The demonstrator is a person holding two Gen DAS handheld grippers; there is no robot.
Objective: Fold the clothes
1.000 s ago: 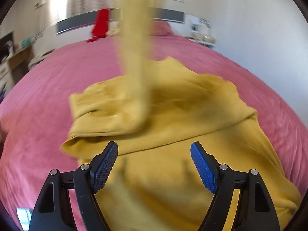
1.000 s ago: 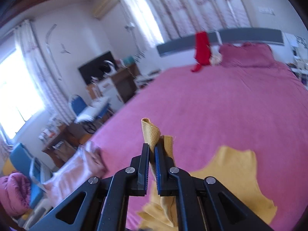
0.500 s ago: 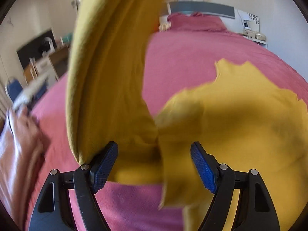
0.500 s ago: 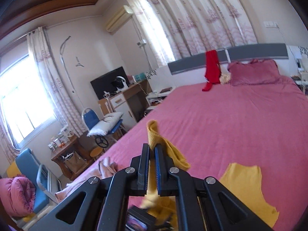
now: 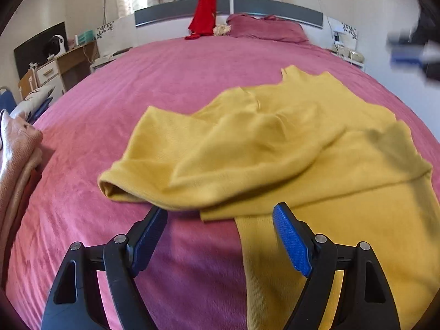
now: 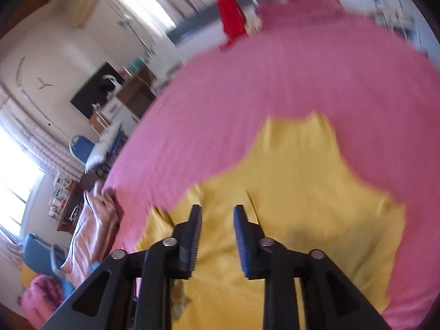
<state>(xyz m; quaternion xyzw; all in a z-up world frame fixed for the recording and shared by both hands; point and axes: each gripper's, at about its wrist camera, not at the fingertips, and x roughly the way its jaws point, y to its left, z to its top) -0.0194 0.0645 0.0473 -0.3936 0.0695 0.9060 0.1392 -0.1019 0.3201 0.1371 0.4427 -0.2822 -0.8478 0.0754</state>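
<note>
A yellow sweater (image 5: 275,148) lies on the pink bed (image 5: 192,77), with one sleeve folded across its body; the sleeve's cuff end (image 5: 115,187) points left. My left gripper (image 5: 220,220) is open and empty, just in front of the sweater's near edge. My right gripper (image 6: 217,220) is open and empty above the sweater (image 6: 297,192); that view is blurred by motion. It also shows as a blur at the upper right of the left wrist view (image 5: 412,52).
Folded pink clothes (image 5: 16,159) lie at the bed's left edge. A red garment (image 5: 203,16) hangs on the headboard beside a pink pillow (image 5: 264,27). A desk with a TV (image 5: 41,52) and blue chairs (image 6: 79,145) stand left of the bed.
My right gripper let go of the yellow sleeve it held up; the sleeve now lies across the sweater. The right gripper opened and is moving fast. My left gripper stays open.
</note>
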